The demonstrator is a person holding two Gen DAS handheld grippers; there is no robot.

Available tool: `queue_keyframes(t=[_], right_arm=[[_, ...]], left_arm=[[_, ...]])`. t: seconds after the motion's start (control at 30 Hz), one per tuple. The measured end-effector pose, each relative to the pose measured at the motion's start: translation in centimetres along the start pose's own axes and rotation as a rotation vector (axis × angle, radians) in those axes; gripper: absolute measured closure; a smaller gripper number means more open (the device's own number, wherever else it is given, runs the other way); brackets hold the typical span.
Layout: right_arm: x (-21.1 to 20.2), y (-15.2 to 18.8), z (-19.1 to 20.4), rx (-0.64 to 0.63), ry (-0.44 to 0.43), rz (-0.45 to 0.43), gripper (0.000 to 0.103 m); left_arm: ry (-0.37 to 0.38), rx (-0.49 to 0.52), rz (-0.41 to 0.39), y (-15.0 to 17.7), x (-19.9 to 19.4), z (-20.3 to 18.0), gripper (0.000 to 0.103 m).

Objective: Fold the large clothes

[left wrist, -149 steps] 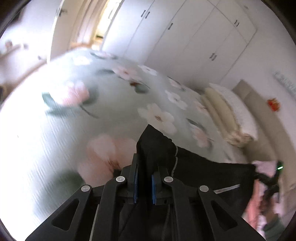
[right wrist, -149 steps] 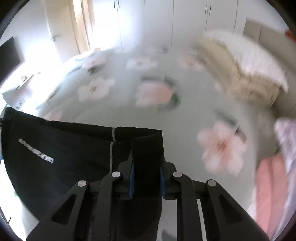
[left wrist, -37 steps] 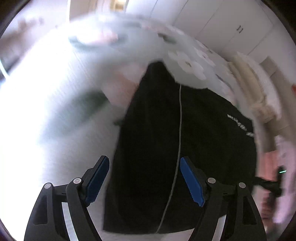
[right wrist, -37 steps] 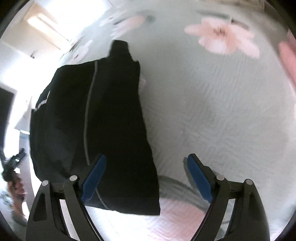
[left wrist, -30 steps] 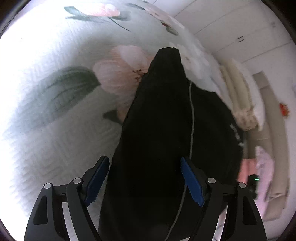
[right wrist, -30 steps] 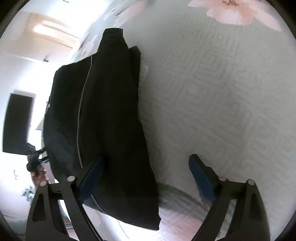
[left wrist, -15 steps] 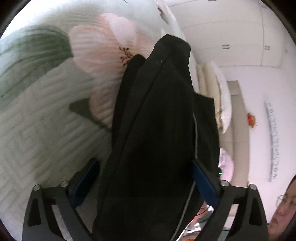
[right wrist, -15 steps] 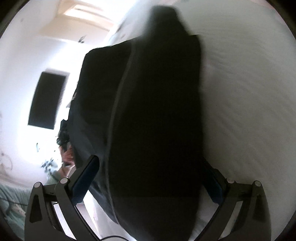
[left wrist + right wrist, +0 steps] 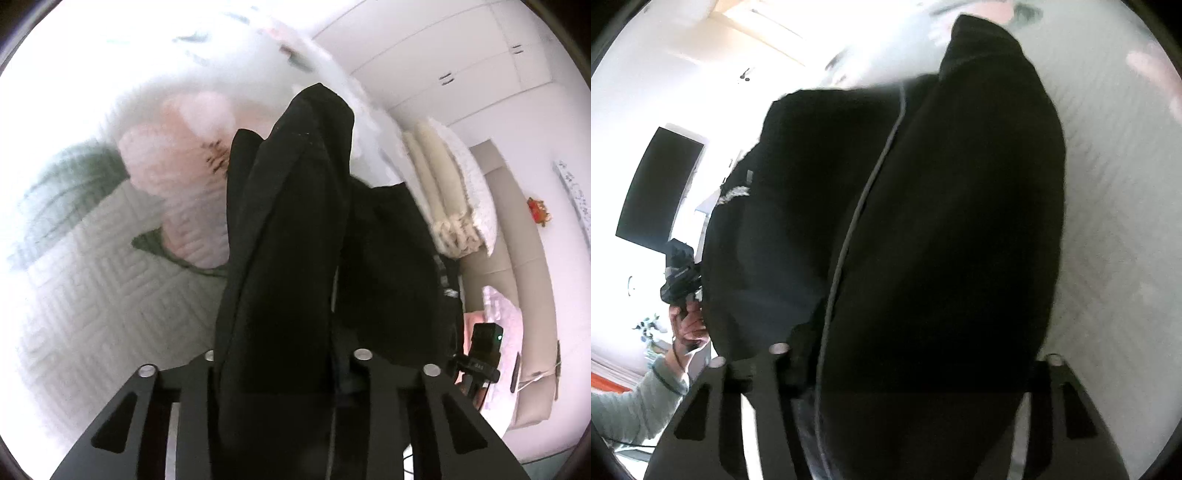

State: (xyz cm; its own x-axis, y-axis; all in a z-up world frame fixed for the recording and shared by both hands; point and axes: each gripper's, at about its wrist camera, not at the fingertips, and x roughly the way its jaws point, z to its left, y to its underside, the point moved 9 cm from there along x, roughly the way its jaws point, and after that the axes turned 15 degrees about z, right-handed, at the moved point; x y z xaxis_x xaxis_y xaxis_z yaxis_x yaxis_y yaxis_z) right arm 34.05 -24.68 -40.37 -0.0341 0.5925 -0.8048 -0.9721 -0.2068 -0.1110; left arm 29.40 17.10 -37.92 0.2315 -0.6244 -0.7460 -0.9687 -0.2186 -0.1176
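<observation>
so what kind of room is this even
Most likely a bedroom. The black garment lies on a floral quilted bedspread, pillows are stacked against a padded headboard, and white wardrobe doors line the far wall.

You are working over a bed covered by a pale green quilted bedspread (image 9: 92, 295) printed with large pink flowers and dark green leaves. The black garment (image 9: 288, 236) lies on that bedspread in a thick folded bundle with a thin grey piping line (image 9: 849, 229) running along it. Toward the head of the bed, a stack of cream and white pillows (image 9: 450, 192) rests on the same cover, just beyond the garment.
</observation>
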Motion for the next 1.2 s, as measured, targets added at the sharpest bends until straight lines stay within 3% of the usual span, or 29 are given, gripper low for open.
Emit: queue_keyframes(t=[0.23, 0.47, 0.63, 0.8, 0.9, 1.03, 1.07, 1.13, 1.2], right_arm=[[-2.0, 1.9, 7.1, -0.115, 0.064, -0.042, 0.057], [-1.7, 5.0, 17.5, -0.231, 0.048, -0.050, 0.057], [-0.2, 5.5, 23.8, -0.260, 0.029, -0.048, 0.057], [3.0, 3.7, 27.0, -0.257, 0.018, -0.032, 0.057], [4.1, 5.1, 26.1, -0.240, 0.008, -0.014, 0.057], [9.2, 5.2, 28.0, -0.203, 0.027, 0.020, 0.057], [10.6, 5.3, 28.2, -0.191, 0.037, 0.030, 0.057], [13.4, 5.1, 27.6, -0.154, 0.067, 0.051, 0.057], [15.0, 5.0, 26.2, -0.106, 0.096, 0.054, 0.055]], left_arm=[[-0.020, 0.099, -0.086, 3.5, -7.4, -5.8, 0.079], [-0.053, 0.091, -0.199, 7.8, -18.8, -3.2, 0.083], [-0.090, 0.073, -0.261, 9.5, -26.5, 1.7, 0.084], [-0.108, 0.027, -0.280, 10.3, -33.4, 8.9, 0.085], [-0.134, 0.021, -0.258, 10.3, -36.3, 13.7, 0.085], [-0.141, -0.005, -0.223, 9.8, -36.8, 19.5, 0.087], [-0.100, -0.008, -0.220, 9.6, -36.8, 21.3, 0.092], [-0.057, -0.039, -0.210, 9.3, -36.1, 24.2, 0.091], [-0.071, -0.059, -0.188, 9.3, -34.8, 27.5, 0.089]])
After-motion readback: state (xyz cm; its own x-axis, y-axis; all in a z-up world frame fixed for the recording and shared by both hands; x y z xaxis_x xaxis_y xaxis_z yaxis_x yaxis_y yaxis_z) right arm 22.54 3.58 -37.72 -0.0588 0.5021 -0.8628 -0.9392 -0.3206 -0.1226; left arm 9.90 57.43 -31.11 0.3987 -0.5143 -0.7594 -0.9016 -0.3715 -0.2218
